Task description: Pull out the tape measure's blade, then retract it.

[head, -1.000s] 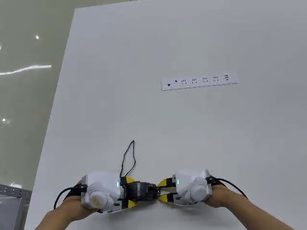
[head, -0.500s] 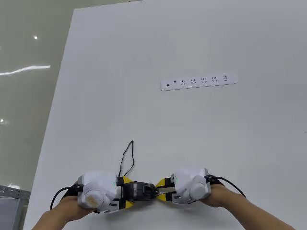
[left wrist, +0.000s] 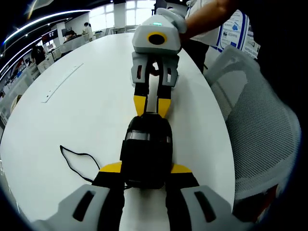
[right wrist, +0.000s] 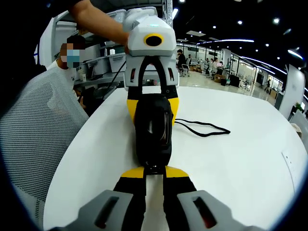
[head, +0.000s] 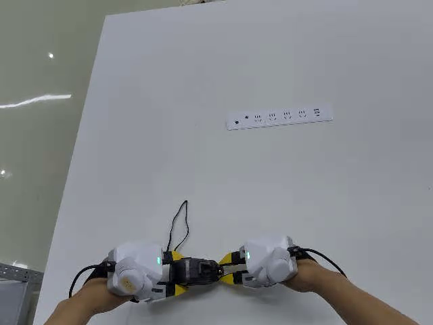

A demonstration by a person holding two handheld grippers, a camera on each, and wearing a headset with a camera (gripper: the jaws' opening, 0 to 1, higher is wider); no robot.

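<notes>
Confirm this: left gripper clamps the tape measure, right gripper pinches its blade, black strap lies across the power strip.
No: the black strap lies on the bare table, well apart from the power strip, per the head view. The left gripper does clamp the tape measure, and the right gripper pinches its blade.

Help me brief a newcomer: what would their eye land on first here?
The black tape measure, clamped in the left gripper at the near edge of the white table, with the right gripper facing it, pinching its blade end. Beyond, a white power strip lies mid-table, and a thin black cord loops beside the left gripper.
</notes>
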